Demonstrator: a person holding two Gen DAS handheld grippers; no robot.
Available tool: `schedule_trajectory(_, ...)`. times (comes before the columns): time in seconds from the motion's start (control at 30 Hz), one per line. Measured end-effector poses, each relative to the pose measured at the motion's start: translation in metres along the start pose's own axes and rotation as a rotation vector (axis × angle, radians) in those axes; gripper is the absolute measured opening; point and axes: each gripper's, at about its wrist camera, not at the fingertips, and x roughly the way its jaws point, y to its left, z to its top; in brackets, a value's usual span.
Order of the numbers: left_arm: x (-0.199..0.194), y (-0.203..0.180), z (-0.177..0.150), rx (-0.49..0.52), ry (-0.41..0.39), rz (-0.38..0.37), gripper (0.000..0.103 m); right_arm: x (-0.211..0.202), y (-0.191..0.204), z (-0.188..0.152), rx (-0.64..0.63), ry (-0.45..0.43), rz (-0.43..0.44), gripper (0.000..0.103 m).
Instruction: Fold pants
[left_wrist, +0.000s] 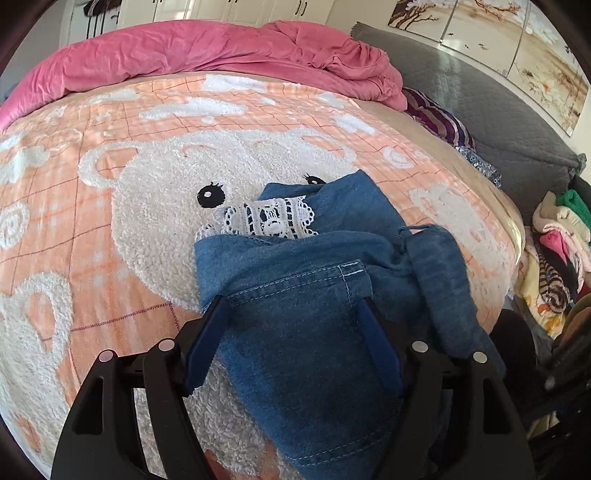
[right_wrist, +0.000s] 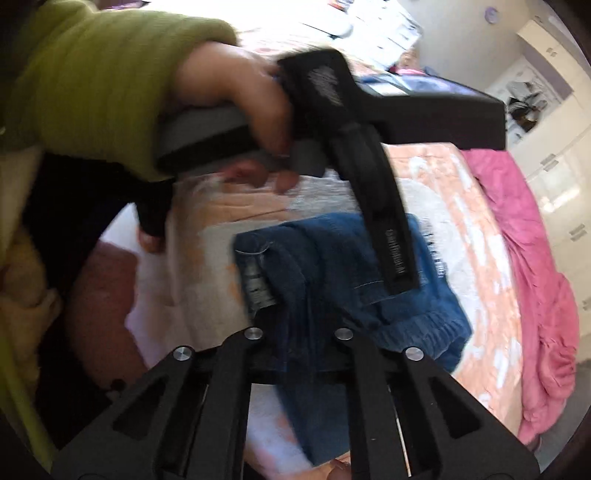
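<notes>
Pants: folded blue denim pants (left_wrist: 314, 280) with white lace trim, near the bear-patterned peach blanket's (left_wrist: 110, 206) edge.
Left gripper (left_wrist: 291, 306): fingers spread, denim between them.
Right gripper (right_wrist: 299, 325): pressed together, pinching denim.

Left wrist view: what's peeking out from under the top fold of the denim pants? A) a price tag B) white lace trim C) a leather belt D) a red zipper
B: white lace trim lies against the upper edge of the folded denim pants, over the bear blanket.
</notes>
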Motion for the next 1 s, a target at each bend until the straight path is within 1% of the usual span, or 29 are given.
schedule_trajectory(0.03, 0.000, 0.000, 0.001, 0.001, 0.001, -0.003, 0.072, -0.004, 0.001, -0.005, 0.015, -0.006, 0.023, 0.001)
schedule_trajectory(0.07, 0.001, 0.001, 0.001, 0.001, 0.004, -0.005, 0.072, -0.006, 0.002, -0.008, 0.029, -0.006, 0.028, 0.001)
schedule_trajectory(0.13, 0.002, 0.001, 0.003, 0.003, 0.005, -0.006, 0.073, -0.005, 0.001, -0.019, 0.063, 0.008, 0.019, 0.001)
schedule_trajectory(0.2, 0.003, 0.000, 0.003, 0.007, 0.004, -0.003, 0.073, -0.002, 0.002, -0.025, 0.108, 0.004, 0.019, 0.002)
schedule_trajectory(0.23, 0.003, 0.000, 0.002, 0.007, 0.004, -0.002, 0.073, 0.000, 0.003, -0.027, 0.136, -0.004, 0.024, 0.002)
schedule_trajectory(0.3, 0.003, 0.000, 0.003, 0.004, 0.003, -0.005, 0.073, 0.005, 0.008, -0.029, 0.173, -0.004, 0.018, 0.007)
schedule_trajectory(0.33, 0.003, 0.000, 0.003, 0.002, 0.003, -0.007, 0.074, 0.007, 0.013, -0.030, 0.182, -0.006, 0.017, 0.014)
schedule_trajectory(0.37, 0.003, 0.000, 0.003, 0.000, 0.002, -0.009, 0.074, 0.008, 0.014, -0.030, 0.193, -0.009, 0.024, 0.023)
schedule_trajectory(0.43, 0.003, 0.000, 0.003, -0.004, 0.001, -0.011, 0.074, 0.001, 0.014, -0.028, 0.237, -0.027, 0.043, 0.032)
schedule_trajectory(0.47, 0.002, 0.000, 0.003, -0.004, 0.000, -0.012, 0.074, -0.002, 0.013, -0.029, 0.255, -0.039, 0.047, 0.035)
schedule_trajectory(0.57, 0.003, 0.000, 0.003, -0.006, 0.001, -0.012, 0.074, -0.028, -0.001, -0.029, 0.379, -0.137, 0.068, 0.035)
schedule_trajectory(0.6, 0.003, 0.000, 0.003, -0.008, 0.001, -0.013, 0.074, -0.040, -0.009, -0.030, 0.435, -0.200, 0.079, 0.035)
schedule_trajectory(0.67, 0.002, 0.000, 0.003, -0.008, 0.000, -0.013, 0.074, -0.057, -0.024, -0.033, 0.540, -0.300, 0.094, 0.035)
schedule_trajectory(0.73, 0.001, -0.001, 0.003, -0.007, -0.002, -0.010, 0.074, -0.061, -0.037, -0.032, 0.616, -0.342, 0.093, 0.035)
schedule_trajectory(0.77, 0.001, -0.001, 0.003, -0.008, -0.002, -0.010, 0.074, -0.058, -0.043, -0.031, 0.656, -0.334, 0.084, 0.035)
schedule_trajectory(0.83, 0.001, -0.001, 0.003, -0.008, -0.002, -0.011, 0.075, -0.048, -0.050, -0.028, 0.697, -0.282, 0.049, 0.035)
schedule_trajectory(0.87, 0.000, -0.001, 0.003, -0.009, -0.002, -0.013, 0.075, -0.040, -0.054, -0.029, 0.734, -0.237, 0.029, 0.035)
schedule_trajectory(0.93, 0.001, -0.001, 0.003, -0.010, -0.003, -0.015, 0.076, -0.026, -0.057, -0.033, 0.782, -0.176, 0.029, 0.031)
schedule_trajectory(1.0, 0.001, -0.001, 0.002, -0.010, -0.003, -0.017, 0.076, -0.006, -0.053, -0.039, 0.806, -0.089, 0.029, 0.028)
